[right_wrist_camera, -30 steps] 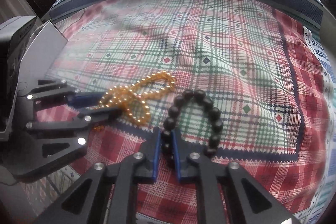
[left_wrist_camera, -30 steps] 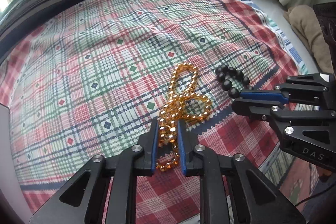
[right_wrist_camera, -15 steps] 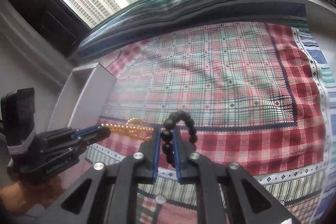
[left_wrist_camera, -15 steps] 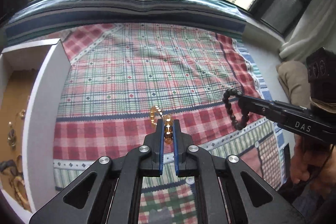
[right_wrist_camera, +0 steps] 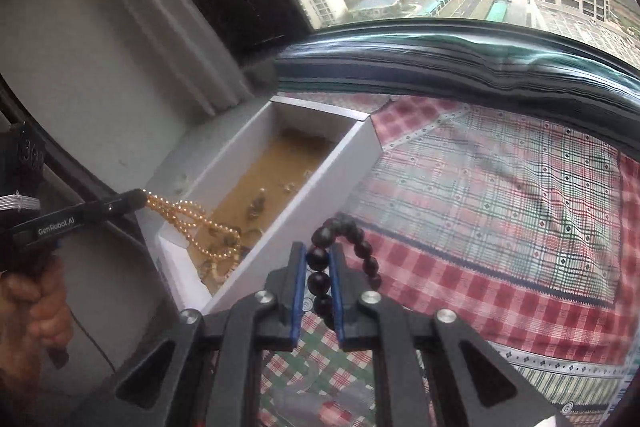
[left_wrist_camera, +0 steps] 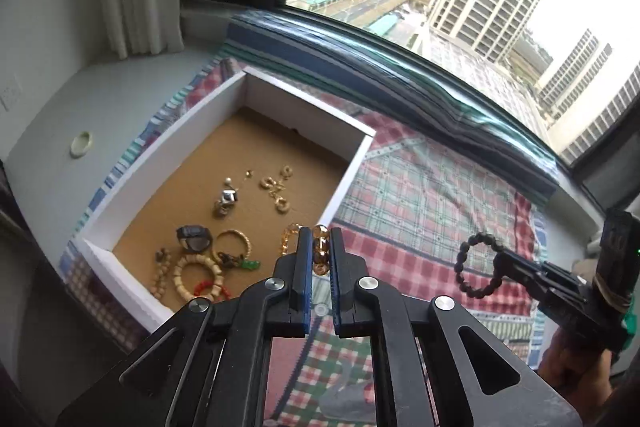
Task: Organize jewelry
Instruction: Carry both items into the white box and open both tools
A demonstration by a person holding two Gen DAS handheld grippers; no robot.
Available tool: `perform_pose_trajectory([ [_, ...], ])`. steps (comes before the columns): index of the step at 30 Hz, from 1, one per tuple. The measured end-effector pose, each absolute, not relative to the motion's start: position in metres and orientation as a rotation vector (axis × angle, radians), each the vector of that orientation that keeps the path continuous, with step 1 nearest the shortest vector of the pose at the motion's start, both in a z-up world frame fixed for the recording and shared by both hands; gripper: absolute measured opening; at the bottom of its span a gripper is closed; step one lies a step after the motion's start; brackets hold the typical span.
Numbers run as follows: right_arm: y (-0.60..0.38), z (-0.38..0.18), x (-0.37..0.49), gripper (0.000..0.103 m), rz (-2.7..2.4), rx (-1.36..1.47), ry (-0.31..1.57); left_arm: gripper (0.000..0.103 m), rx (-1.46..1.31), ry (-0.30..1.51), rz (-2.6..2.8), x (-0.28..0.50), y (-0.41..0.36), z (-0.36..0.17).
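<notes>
Amber beads (left_wrist_camera: 320,250) sit pinched between the narrowly closed fingers of the left hand-held gripper (left_wrist_camera: 320,267); in the right wrist view the strand (right_wrist_camera: 192,223) hangs over the near end of the white box (right_wrist_camera: 340,163), its lower end down among the jewelry inside. The right hand-held gripper (right_wrist_camera: 319,279) is clamped on a black bead bracelet (right_wrist_camera: 348,231), held in the air above the plaid cloth (right_wrist_camera: 500,207) just beside the box's right wall.

Both strands now lifted off cloth (left_wrist_camera: 420,187): amber beads (right_wrist_camera: 188,219) hang over white box (right_wrist_camera: 280,227) at 9 o'clock; black bracelet (right_wrist_camera: 344,251) airborne beside it.
</notes>
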State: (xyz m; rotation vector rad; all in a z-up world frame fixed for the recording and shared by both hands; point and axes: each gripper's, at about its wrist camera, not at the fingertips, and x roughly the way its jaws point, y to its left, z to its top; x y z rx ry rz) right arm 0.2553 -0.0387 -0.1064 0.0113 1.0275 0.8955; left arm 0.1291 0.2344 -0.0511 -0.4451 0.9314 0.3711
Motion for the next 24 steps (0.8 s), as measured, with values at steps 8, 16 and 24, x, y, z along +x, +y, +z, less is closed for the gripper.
perform_pose_trajectory([
  [8,0.088,-0.095,0.254,0.012,1.04,-0.074,1.044,0.005,-0.517,0.98,0.52,0.128,0.313,-0.096],
  [16,0.189,-0.136,0.255,0.012,1.081,-0.19,1.082,0.005,-0.573,1.018,0.538,0.136,0.355,-0.144],
  [24,0.238,-0.189,0.262,0.012,1.063,-0.27,1.131,0.005,-0.57,1.063,0.558,0.147,0.364,-0.188],
])
